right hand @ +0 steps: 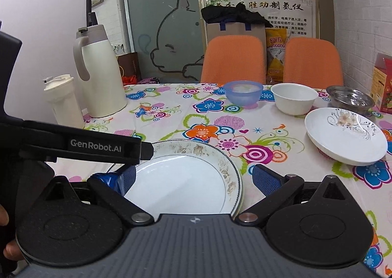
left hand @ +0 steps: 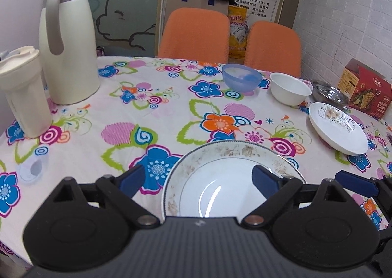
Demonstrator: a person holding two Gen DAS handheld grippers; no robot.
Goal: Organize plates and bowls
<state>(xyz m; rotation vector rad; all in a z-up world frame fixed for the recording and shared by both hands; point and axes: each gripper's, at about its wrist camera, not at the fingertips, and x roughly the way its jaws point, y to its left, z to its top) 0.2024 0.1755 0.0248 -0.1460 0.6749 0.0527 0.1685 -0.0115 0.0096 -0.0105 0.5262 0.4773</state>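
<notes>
A brown-patterned white plate (left hand: 220,155) (right hand: 191,150) lies on the flowered tablecloth at the near edge. My left gripper (left hand: 198,180) is open; its jaws straddle the plate's left rim, the right finger over the plate's well. My right gripper (right hand: 196,180) is open too, around the plate's right side, and shows in the left wrist view as a blue finger (left hand: 355,185). Farther right lie a white flower-print plate (left hand: 338,128) (right hand: 345,136), a blue bowl (left hand: 241,78) (right hand: 242,93), a white bowl (left hand: 290,90) (right hand: 294,98) and a steel bowl (left hand: 329,93) (right hand: 350,99).
A cream thermos jug (left hand: 68,45) (right hand: 98,75) and a lidded cup (left hand: 23,89) (right hand: 63,101) stand at the left. A red box (left hand: 365,89) sits by the brick wall on the right. Two orange chairs (left hand: 193,33) stand behind the table. A hand (right hand: 5,248) holds the left gripper's body (right hand: 98,148).
</notes>
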